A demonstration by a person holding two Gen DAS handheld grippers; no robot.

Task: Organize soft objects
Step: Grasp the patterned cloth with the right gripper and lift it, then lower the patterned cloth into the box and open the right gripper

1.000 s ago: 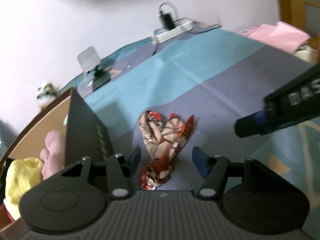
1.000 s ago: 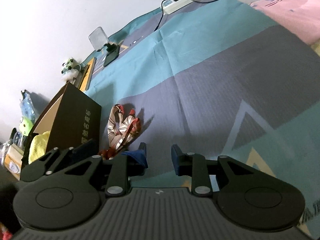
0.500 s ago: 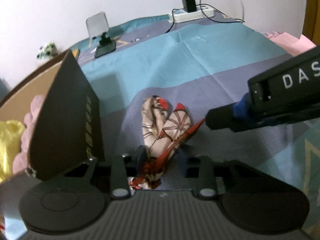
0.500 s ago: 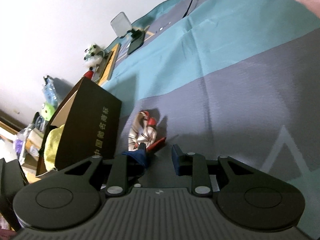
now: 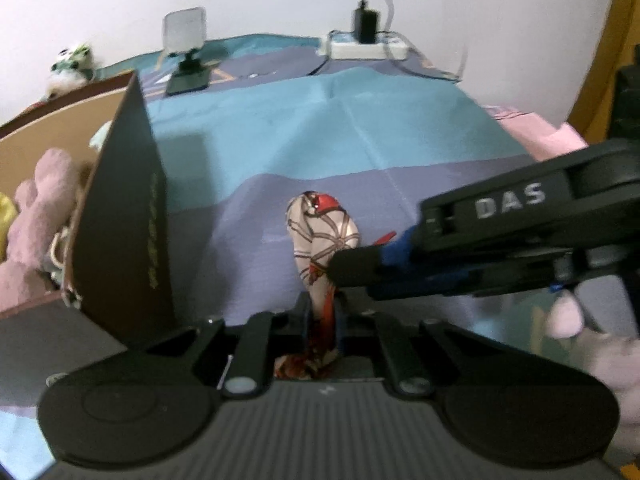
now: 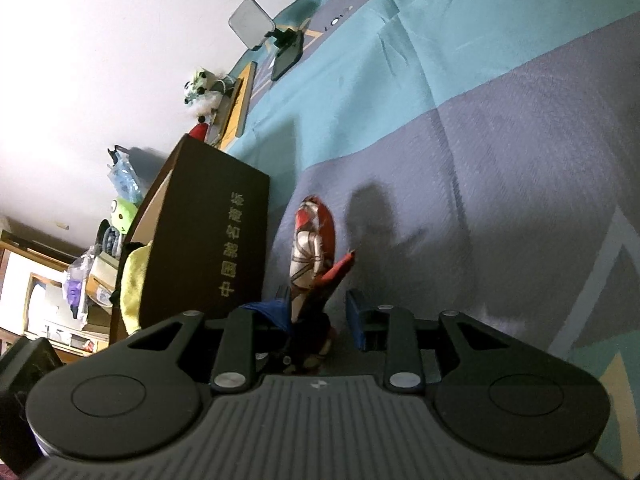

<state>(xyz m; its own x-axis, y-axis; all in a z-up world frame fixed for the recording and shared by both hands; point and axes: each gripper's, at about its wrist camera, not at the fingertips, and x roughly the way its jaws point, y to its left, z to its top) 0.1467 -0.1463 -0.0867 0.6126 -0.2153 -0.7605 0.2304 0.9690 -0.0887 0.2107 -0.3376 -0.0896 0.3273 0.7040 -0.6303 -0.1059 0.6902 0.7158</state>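
A cream and red patterned scarf [image 5: 320, 232] stands bunched up on the blue and grey bedspread [image 5: 320, 132]. My left gripper [image 5: 320, 316] is shut on its lower end. My right gripper [image 6: 318, 316] reaches in from the right; its jaws are opening, with the scarf [image 6: 310, 248] between them, and the right pad stands apart from the cloth. In the left wrist view the right gripper's tip [image 5: 360, 268] lies against the scarf's side. A dark brown open box [image 5: 128, 220] stands just left of the scarf, holding a pink plush [image 5: 36, 208] and a yellow plush [image 6: 134, 280].
A white power strip with a charger [image 5: 366, 48], a phone stand [image 5: 186, 52] and a small panda toy [image 5: 72, 64] line the far edge by the wall. Pink cloth [image 5: 548, 136] lies at the right. A person's hand [image 5: 568, 316] holds the right gripper.
My left gripper has closed on the scarf, which now stands gathered upright instead of lying spread. The right gripper has come in from the right to the scarf and its jaws have widened.
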